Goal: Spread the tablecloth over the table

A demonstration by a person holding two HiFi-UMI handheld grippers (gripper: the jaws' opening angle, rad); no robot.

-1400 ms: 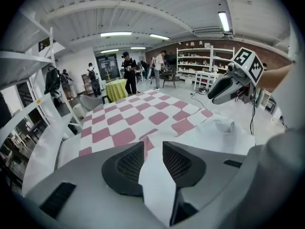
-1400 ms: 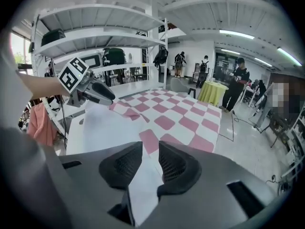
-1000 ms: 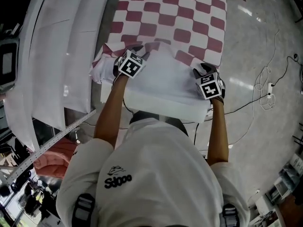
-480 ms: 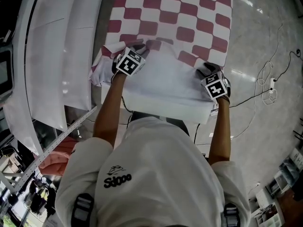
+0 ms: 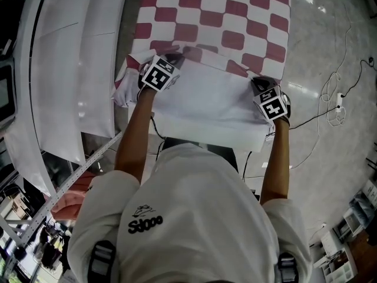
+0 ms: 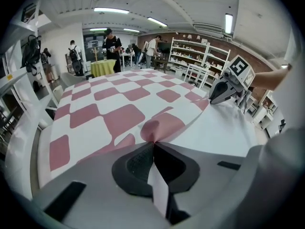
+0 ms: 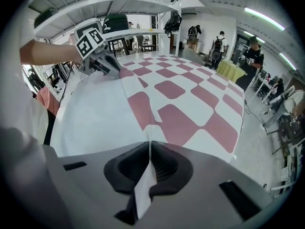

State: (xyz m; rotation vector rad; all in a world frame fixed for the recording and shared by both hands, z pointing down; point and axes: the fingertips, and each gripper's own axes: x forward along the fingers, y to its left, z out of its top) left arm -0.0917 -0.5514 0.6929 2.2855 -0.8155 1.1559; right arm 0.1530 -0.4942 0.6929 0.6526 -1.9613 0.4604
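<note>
Checked tablecloth [image 5: 224,16] newly pinched by left hand-held gripper [image 6: 153,144], right hand-held gripper [image 7: 149,144] jaws closing on it

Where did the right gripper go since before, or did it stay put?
No: the right gripper stays by the table's near right corner. Only its jaws are closing, on the tablecloth's folded edge.
</note>
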